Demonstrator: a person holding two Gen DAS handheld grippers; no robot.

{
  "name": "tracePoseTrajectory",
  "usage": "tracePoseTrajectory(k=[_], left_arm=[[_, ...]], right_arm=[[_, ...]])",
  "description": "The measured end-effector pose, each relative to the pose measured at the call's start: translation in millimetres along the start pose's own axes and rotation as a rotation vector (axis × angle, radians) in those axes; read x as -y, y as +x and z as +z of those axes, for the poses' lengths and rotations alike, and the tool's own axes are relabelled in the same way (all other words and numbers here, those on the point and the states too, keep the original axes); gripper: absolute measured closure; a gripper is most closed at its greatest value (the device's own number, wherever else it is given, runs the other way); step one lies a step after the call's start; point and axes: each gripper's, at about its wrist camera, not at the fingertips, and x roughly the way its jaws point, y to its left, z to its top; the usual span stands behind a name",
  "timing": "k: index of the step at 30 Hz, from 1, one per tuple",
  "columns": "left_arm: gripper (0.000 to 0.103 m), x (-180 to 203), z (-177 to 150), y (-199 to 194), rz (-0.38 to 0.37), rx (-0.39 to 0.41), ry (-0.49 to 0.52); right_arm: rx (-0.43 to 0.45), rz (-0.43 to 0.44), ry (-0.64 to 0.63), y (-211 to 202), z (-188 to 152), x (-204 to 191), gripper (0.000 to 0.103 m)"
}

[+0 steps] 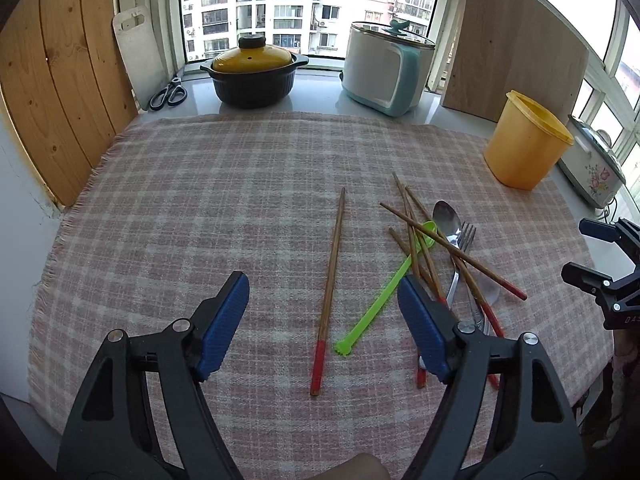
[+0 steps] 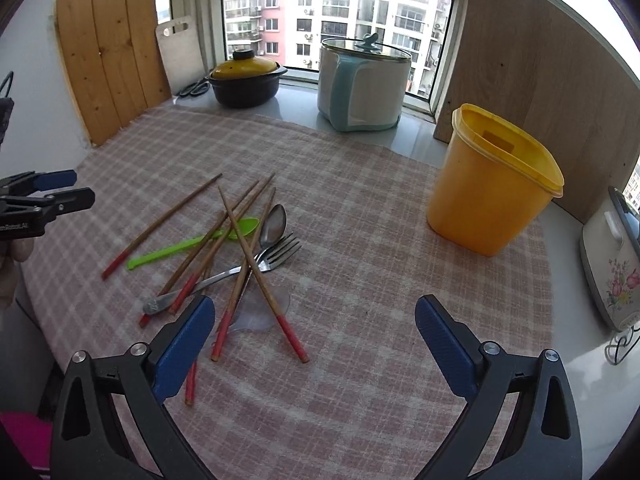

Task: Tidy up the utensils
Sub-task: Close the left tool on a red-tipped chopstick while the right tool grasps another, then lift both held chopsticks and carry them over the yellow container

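Observation:
A single red-tipped wooden chopstick (image 1: 331,280) lies apart on the checked cloth (image 1: 200,208), lined up between the jaws of my open left gripper (image 1: 322,284), which hangs above it. To its right is a pile of several chopsticks (image 1: 432,236), a green plastic spoon (image 1: 384,280), a metal spoon (image 1: 448,220) and a fork (image 1: 466,240). In the right wrist view the same pile (image 2: 236,248) lies left of centre. My right gripper (image 2: 316,312) is open over bare cloth, its left finger near the chopsticks' red ends. A yellow container (image 2: 488,192) stands open at the right.
At the back on the sill stand a dark pot with a yellow lid (image 1: 254,76), a white and teal cooker (image 1: 386,68), scissors (image 1: 170,92) and a cutting board (image 1: 136,48). Wooden panels (image 1: 60,80) flank both sides. A floral appliance (image 2: 612,264) sits at the far right.

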Motion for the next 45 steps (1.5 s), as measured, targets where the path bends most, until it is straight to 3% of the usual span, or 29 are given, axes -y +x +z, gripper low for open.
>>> tracePoseTrajectory(k=[1,4,5,10,13,19,36,39,45], left_arm=[[0.038,-1,1,8,-0.022,-0.023,-0.009],[0.051,-4,3,28,-0.067,-0.078,-0.031],[0.053,-4,4,32,-0.072,-0.09,-0.03],[0.063,-6,6,50,-0.081,-0.138,-0.01],[0.069,-9,8,62,-0.086,-0.173,-0.009],[0.077,-11,10,78,-0.098,-0.216,-0.005],[0.082,2,21,109,-0.079,-0.294,0.085],[0.088,4,21,111,-0.065,-0.287,0.103],[0.098,3,20,111,-0.08,-0.281,0.1]], right_arm=[[-0.018,0.014,0.002,5,1,1,0.015],[-0.073,0.075,-0.007,24,4,-1,0.027],[-0.091,0.094,-0.011,30,5,-2,0.028],[-0.165,0.164,-0.047,56,11,-9,0.055],[-0.208,0.193,-0.084,69,15,-15,0.066],[-0.25,0.224,-0.126,84,18,-25,0.07],[-0.312,0.227,-0.172,107,28,-33,0.084],[-0.325,0.232,-0.169,111,31,-34,0.094],[-0.328,0.251,-0.157,109,31,-35,0.098]])
